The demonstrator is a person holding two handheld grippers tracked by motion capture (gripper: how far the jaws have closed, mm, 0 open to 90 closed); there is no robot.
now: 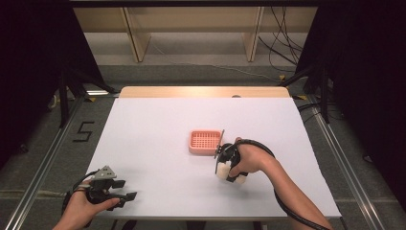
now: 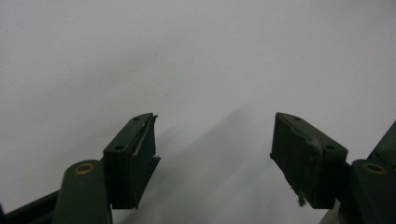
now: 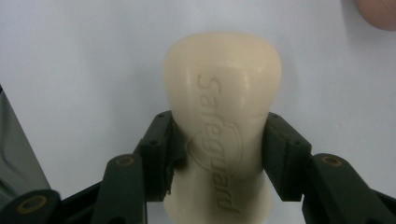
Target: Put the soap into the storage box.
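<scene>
A cream soap bar (image 3: 222, 93) stamped "Safeguard" sits between the jaws of my right gripper (image 3: 219, 122), which is shut on its lower half just above the white table. In the high view that gripper (image 1: 225, 167) and the soap bar (image 1: 222, 171) hang right of centre, just in front of a pink slotted soap dish (image 1: 206, 142). My left gripper (image 1: 125, 189) rests low at the table's front left corner. Its jaws stand wide apart in the left gripper view (image 2: 215, 119), with bare white table between them.
The white table top (image 1: 158, 124) has a wooden strip along its far edge. Wooden shelf legs and cables lie on the floor beyond. A rounded pinkish shape (image 3: 378, 11) that I cannot identify shows at the top right of the right gripper view.
</scene>
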